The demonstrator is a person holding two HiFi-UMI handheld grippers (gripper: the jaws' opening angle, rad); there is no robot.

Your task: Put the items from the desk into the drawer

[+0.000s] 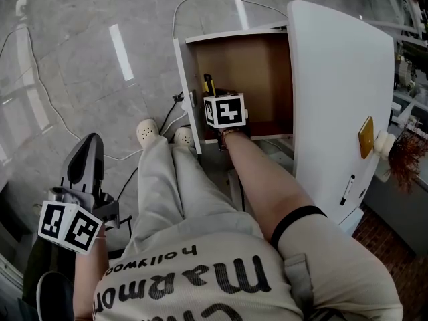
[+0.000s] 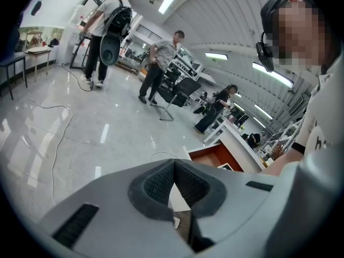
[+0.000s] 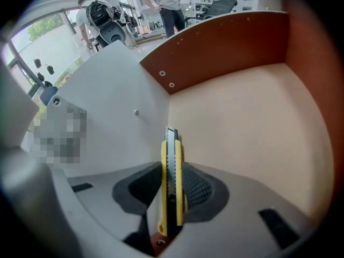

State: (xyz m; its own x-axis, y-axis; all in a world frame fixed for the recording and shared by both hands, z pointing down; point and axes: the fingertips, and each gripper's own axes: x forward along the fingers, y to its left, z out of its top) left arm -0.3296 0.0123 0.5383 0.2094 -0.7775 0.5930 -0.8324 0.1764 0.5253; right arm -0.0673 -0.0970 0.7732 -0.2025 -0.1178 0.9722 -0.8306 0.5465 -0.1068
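Head view: the right tool (image 1: 215, 100) is reaching into the open drawer (image 1: 267, 65) at 12 o'clock, carrying a yellow utility knife (image 1: 208, 83). The left tool (image 1: 87, 151) is hanging at 8 o'clock beside the person's leg (image 1: 160, 179), well apart from the white worktop (image 1: 341, 79) at 2 o'clock.

Left gripper view: its pads (image 2: 158, 181) are pressing together with nothing between them.

Right gripper view: the jaws are clamping the utility knife upright, just above the drawer's floor.
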